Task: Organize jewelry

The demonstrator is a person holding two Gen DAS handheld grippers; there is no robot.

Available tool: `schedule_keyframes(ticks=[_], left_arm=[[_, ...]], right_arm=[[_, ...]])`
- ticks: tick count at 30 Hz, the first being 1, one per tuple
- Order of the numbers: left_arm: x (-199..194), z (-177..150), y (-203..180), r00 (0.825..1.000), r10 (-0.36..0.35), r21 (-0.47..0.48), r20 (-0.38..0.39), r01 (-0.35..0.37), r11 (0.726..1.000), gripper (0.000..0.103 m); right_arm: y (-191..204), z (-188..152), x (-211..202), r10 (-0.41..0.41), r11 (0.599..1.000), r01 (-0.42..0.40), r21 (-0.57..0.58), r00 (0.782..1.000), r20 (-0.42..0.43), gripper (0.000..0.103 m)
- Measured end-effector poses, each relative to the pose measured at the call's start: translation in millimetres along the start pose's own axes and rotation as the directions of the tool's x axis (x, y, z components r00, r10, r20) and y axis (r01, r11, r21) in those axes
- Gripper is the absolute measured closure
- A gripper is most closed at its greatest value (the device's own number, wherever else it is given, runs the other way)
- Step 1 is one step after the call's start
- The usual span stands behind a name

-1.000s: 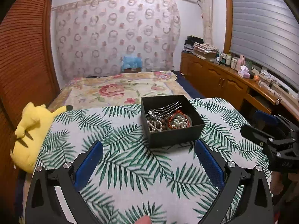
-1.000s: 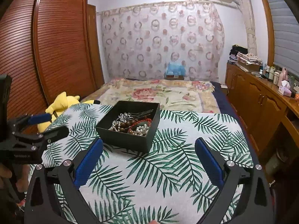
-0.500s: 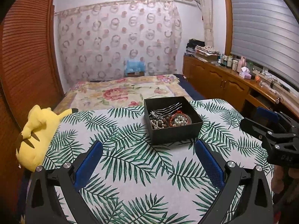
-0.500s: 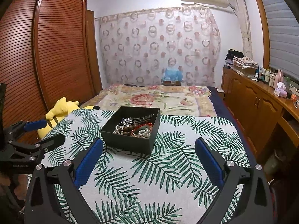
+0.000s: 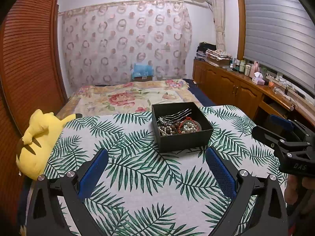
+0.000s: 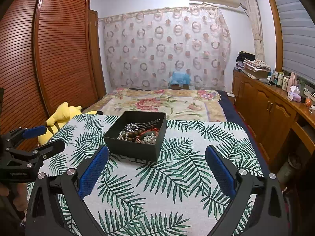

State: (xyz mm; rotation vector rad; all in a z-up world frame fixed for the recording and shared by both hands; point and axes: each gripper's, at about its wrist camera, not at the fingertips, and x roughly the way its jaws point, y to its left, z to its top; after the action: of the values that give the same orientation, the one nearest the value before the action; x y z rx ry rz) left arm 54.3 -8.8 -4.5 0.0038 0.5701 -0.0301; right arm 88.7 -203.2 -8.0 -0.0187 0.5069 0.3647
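A black open box [image 5: 185, 140] stands on the palm-leaf tablecloth [image 5: 137, 169]; it also shows in the right wrist view [image 6: 133, 148]. Inside lie pearl strands [image 5: 188, 126], brown beads [image 5: 170, 130], a red bracelet [image 6: 146, 132] and a silver hair comb [image 5: 177, 115]. My left gripper [image 5: 156, 154] is open and empty, held back from the box on its near side. My right gripper [image 6: 156, 153] is open and empty, also short of the box. Each gripper shows in the other's view, the right one [image 5: 275, 131] and the left one [image 6: 45, 138], both with jaws apart.
A yellow plush toy [image 5: 39, 137] lies at the table's left edge. A bed with a floral cover [image 5: 133, 96] is behind the table. A wooden cabinet with bottles [image 5: 246, 86] runs along the right. A slatted wardrobe [image 6: 49, 59] stands on the left.
Both grippers have drawn back and risen from the box, so it looks smaller and farther. Both stay open and empty. The jewelry has not moved.
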Motion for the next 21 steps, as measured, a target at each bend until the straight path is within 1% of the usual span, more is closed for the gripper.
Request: schedule_keyframes(ticks=[21], left_arm=[[-1.5, 0.9, -1.5, 1.0, -0.001, -0.002, 0.007, 0.001, 1.0, 0.008]], right_arm=[[0.1, 0.6, -0.3, 0.002, 1.0, -0.002, 0.001, 1.0, -0.001, 0.004]])
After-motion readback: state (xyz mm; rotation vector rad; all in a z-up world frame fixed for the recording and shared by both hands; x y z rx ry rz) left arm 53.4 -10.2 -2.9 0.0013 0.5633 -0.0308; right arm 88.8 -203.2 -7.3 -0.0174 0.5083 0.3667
